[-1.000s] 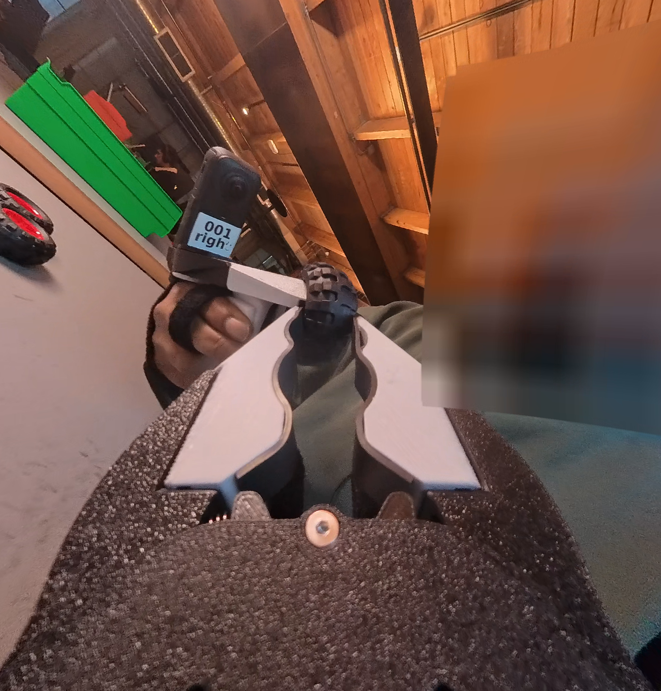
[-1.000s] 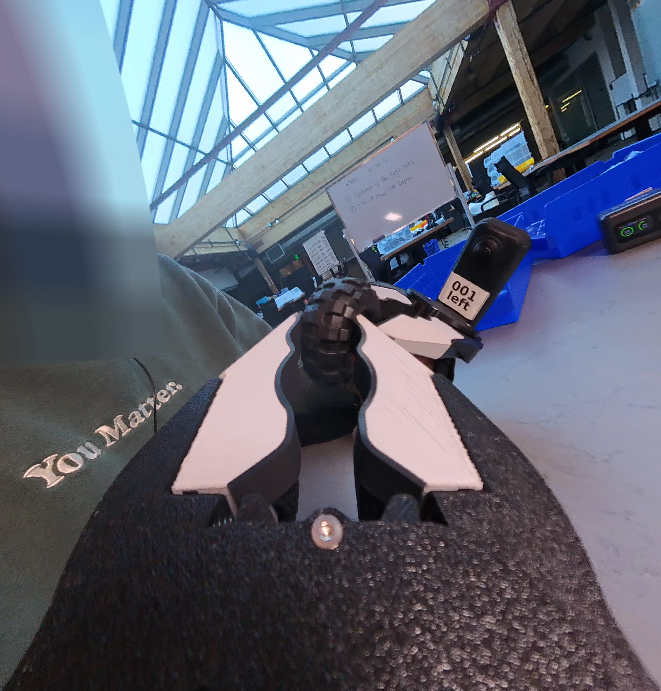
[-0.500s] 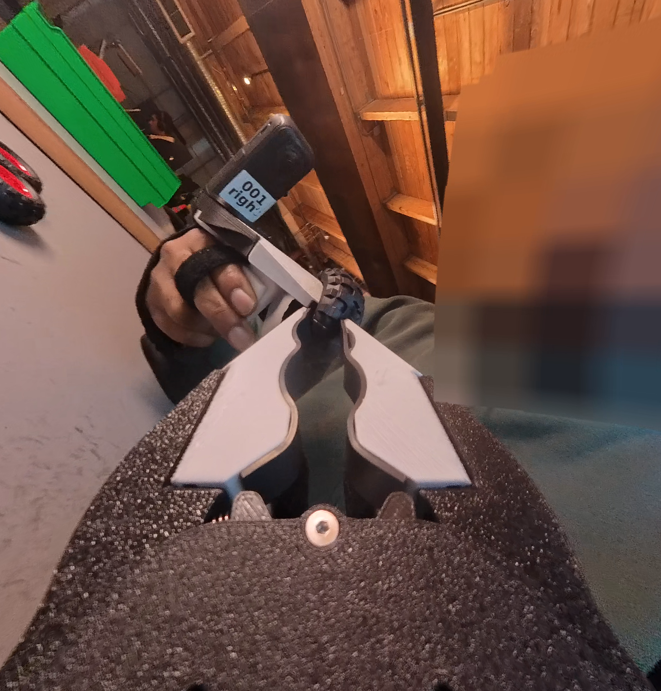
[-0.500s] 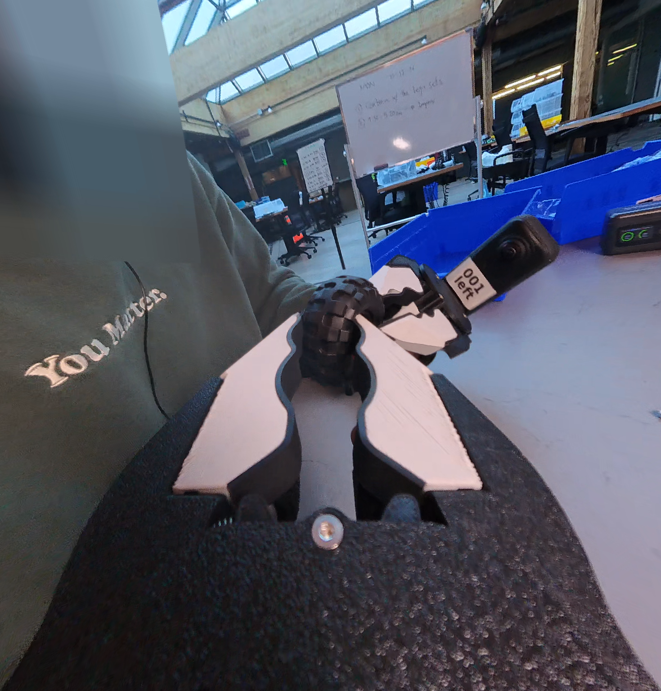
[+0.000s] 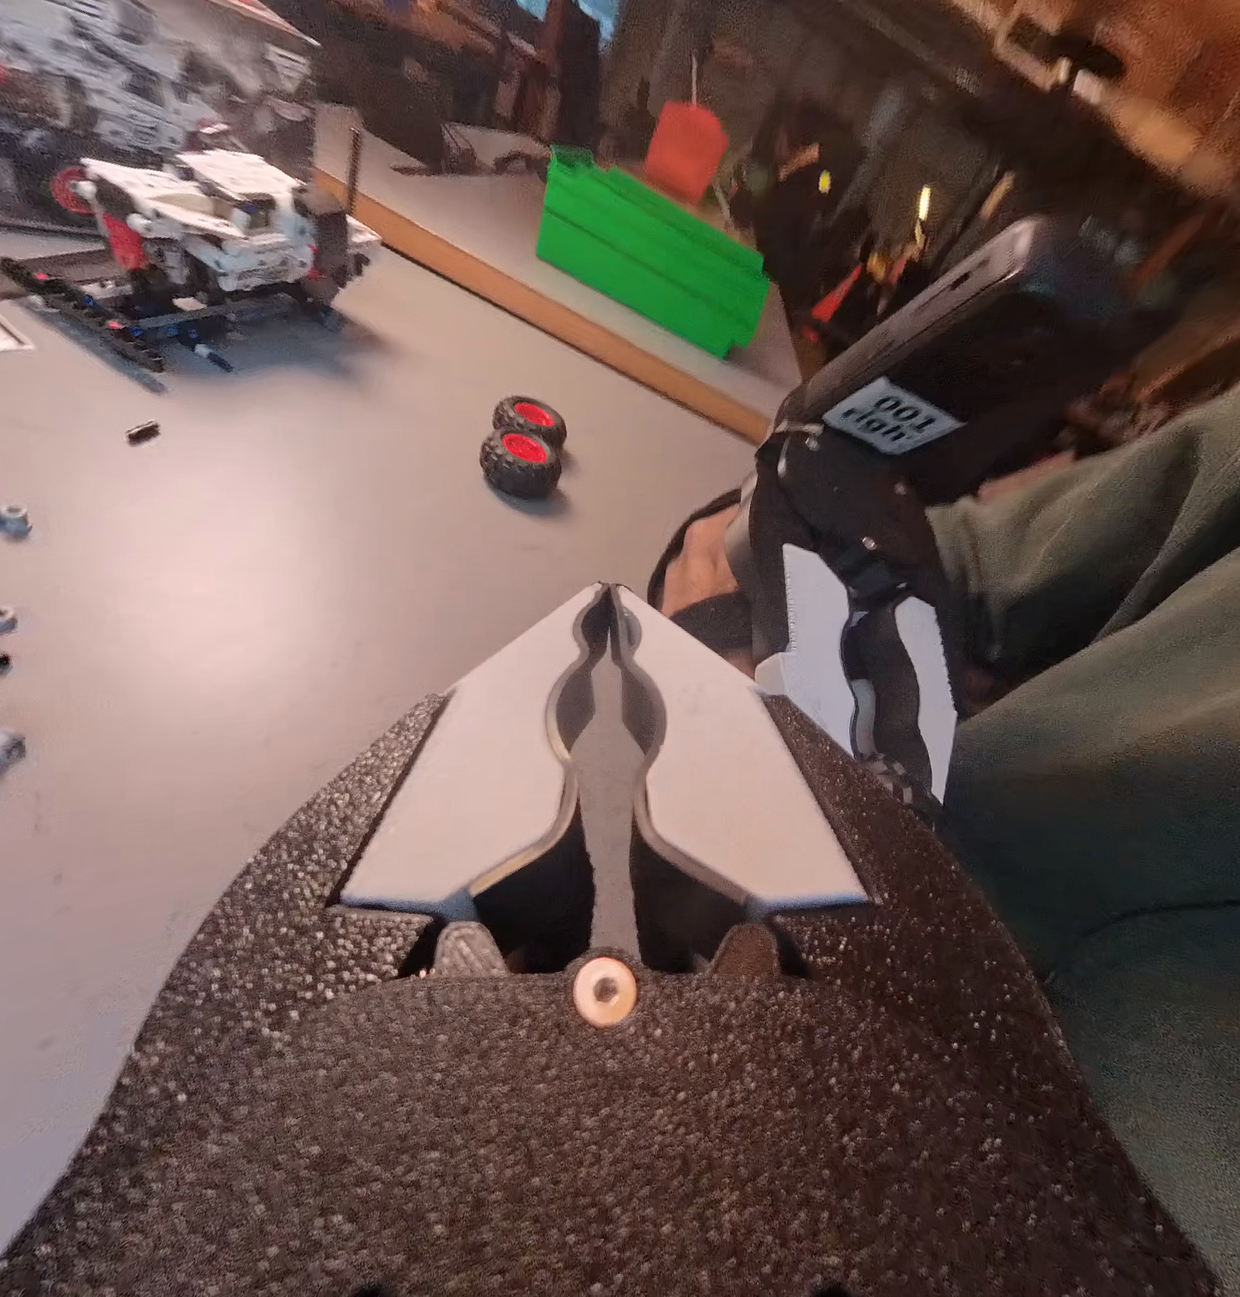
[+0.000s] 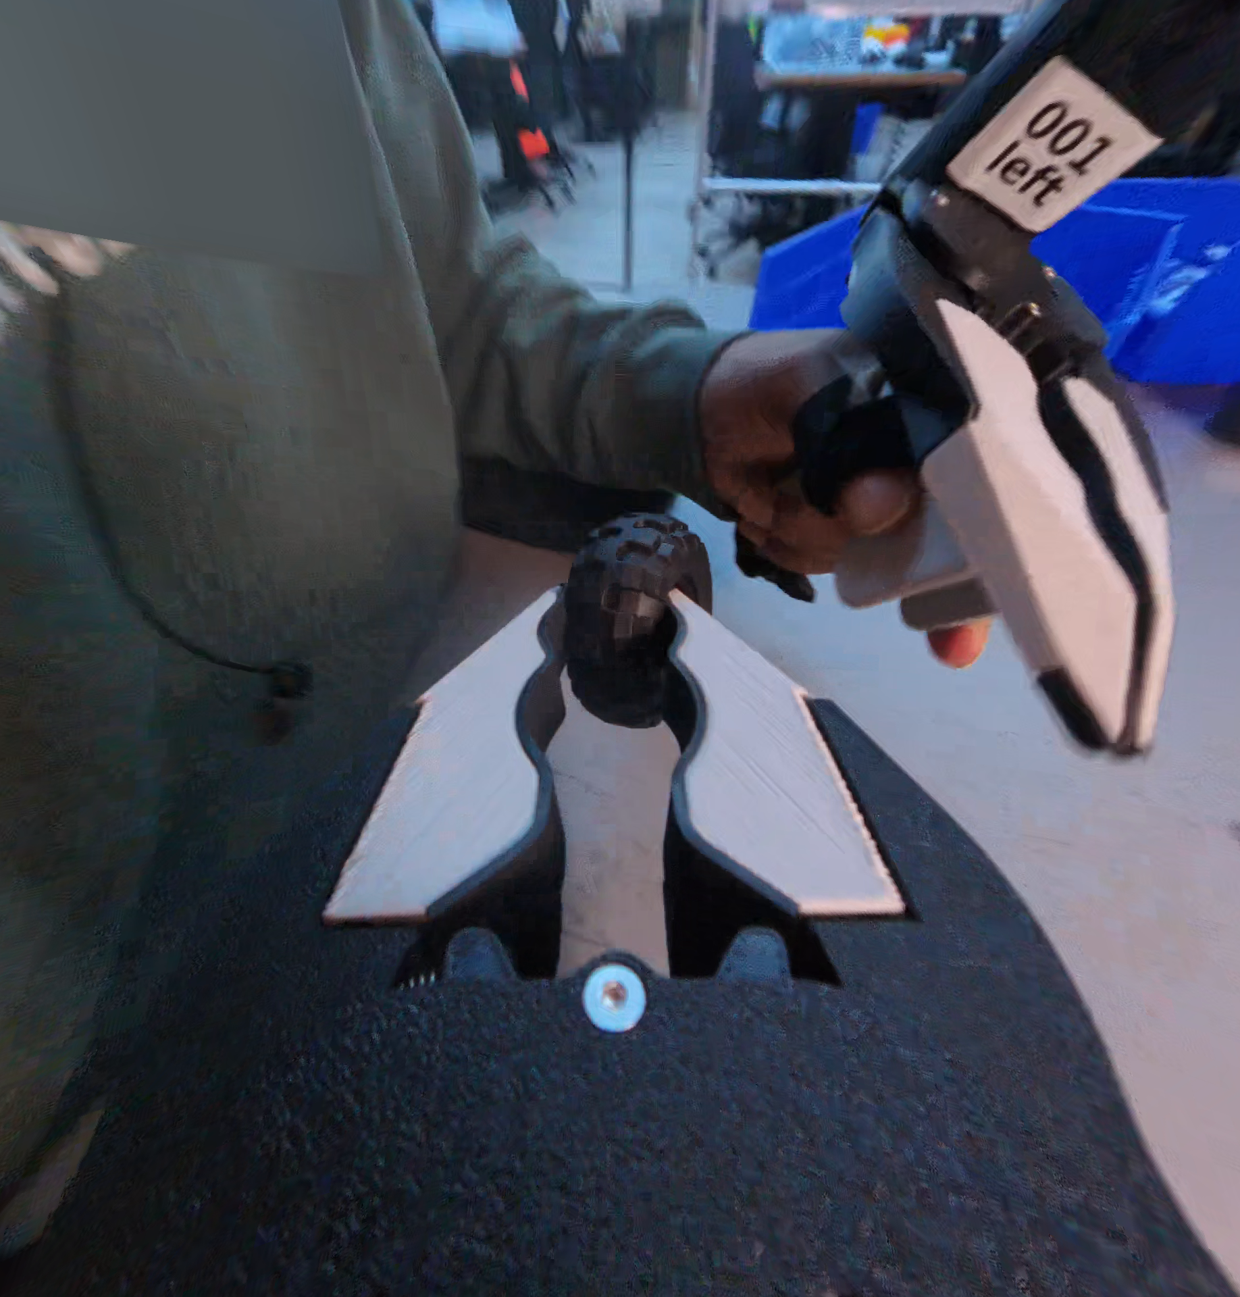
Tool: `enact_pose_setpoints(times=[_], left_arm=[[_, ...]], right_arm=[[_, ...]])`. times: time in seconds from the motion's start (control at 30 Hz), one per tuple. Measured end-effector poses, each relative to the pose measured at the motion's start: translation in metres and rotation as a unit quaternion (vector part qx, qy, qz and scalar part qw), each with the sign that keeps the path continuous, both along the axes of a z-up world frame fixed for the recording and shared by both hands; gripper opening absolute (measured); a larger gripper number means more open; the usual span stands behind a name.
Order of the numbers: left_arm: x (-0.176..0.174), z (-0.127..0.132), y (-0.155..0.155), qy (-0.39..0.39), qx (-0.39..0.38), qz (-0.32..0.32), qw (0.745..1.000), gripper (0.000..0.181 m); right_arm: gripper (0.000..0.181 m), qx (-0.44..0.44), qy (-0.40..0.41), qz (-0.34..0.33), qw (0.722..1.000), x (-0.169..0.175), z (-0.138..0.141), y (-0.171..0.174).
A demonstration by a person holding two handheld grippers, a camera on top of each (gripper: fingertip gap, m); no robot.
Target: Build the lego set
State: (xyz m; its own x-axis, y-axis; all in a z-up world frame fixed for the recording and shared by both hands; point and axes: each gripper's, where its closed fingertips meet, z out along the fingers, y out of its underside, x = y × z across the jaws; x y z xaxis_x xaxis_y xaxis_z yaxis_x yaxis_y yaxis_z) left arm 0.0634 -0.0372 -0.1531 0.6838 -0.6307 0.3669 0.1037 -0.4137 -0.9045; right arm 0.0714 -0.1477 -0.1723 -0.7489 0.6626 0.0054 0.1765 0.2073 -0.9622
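Note:
My right gripper [image 6: 616, 596] is shut on a black knobbly tyre [image 6: 631, 617] and holds it above the table in front of the person's green sweater. My left gripper [image 5: 610, 607] is shut, and I see nothing between its fingertips. In the right wrist view the left gripper [image 6: 1094, 737] hangs up and to the right of the tyre, apart from it. In the left wrist view the right gripper [image 5: 873, 730] points downward at the right. A white lego vehicle [image 5: 210, 224] stands at the far left of the grey table [image 5: 287, 561].
Two tyres with red hubs [image 5: 522, 446] lie mid-table. Small loose parts [image 5: 0, 617] line the left edge. A green bin [image 5: 645, 260] stands beyond the table's wooden edge. Blue bins [image 6: 1178, 281] stand behind the left gripper.
My left gripper has come off the tyre, shut, and swung toward the table. My right gripper keeps the tyre and has tilted downward.

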Motion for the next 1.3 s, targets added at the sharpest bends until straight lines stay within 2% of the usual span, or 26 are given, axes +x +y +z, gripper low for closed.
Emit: enact_pose_setpoints(times=[0.03, 0.07, 0.13, 0.23, 0.27, 0.3, 0.37, 0.43, 0.53, 0.77, 1.03, 1.17, 1.3], left_arm=[[0.007, -0.004, 0.0, 0.06, 0.018, -0.004, 0.998, 0.0], [0.008, 0.0, -0.001, 0.066, 0.024, -0.009, 0.997, 0.0], [-0.009, 0.015, 0.001, 0.02, 0.033, 0.005, 0.999, 0.0], [-0.041, 0.036, -0.006, -0.05, 0.069, 0.025, 0.996, 0.003], [-0.044, 0.039, -0.01, -0.068, 0.068, 0.015, 0.995, 0.018], [-0.044, 0.041, -0.015, -0.085, 0.066, -0.003, 0.994, 0.028], [-0.032, 0.049, -0.025, -0.123, 0.074, -0.048, 0.989, 0.032], [-0.017, 0.043, -0.027, -0.103, 0.066, -0.071, 0.99, 0.033], [-0.004, 0.03, -0.025, -0.06, 0.061, -0.073, 0.994, 0.027], [-0.001, 0.029, -0.026, -0.082, 0.043, -0.081, 0.992, 0.019], [-0.002, 0.02, -0.023, -0.13, 0.018, -0.086, 0.988, 0.009], [-0.005, 0.013, -0.015, -0.09, 0.029, -0.052, 0.994, 0.005], [-0.011, 0.002, -0.005, 0.005, 0.041, 0.006, 0.999, 0.002]], right_arm=[[0.021, 0.014, 0.028, -0.022, 0.999, -0.008, 0.005, 0.003], [0.022, -0.041, 0.026, -0.023, 0.999, -0.008, 0.021, 0.013], [0.022, -0.087, 0.035, -0.05, 0.994, -0.007, 0.038, 0.043], [0.023, -0.133, 0.051, -0.083, 0.986, -0.006, 0.049, 0.061], [0.024, -0.158, 0.048, -0.086, 0.982, -0.005, 0.051, 0.065], [0.024, -0.18, 0.045, -0.092, 0.978, -0.006, 0.053, 0.071], [0.024, -0.222, 0.033, -0.091, 0.97, -0.006, 0.055, 0.079], [0.025, -0.25, 0.023, -0.089, 0.964, -0.007, 0.055, 0.082], [0.025, -0.249, 0.011, -0.08, 0.965, -0.008, 0.049, 0.077], [0.024, -0.289, -0.008, -0.063, 0.955, -0.005, 0.048, 0.076], [0.022, -0.271, -0.016, -0.065, 0.96, -0.006, 0.036, 0.077], [0.021, -0.26, -0.021, -0.082, 0.962, -0.008, 0.03, 0.084], [0.021, -0.238, -0.031, -0.11, 0.965, -0.013, 0.019, 0.093]])
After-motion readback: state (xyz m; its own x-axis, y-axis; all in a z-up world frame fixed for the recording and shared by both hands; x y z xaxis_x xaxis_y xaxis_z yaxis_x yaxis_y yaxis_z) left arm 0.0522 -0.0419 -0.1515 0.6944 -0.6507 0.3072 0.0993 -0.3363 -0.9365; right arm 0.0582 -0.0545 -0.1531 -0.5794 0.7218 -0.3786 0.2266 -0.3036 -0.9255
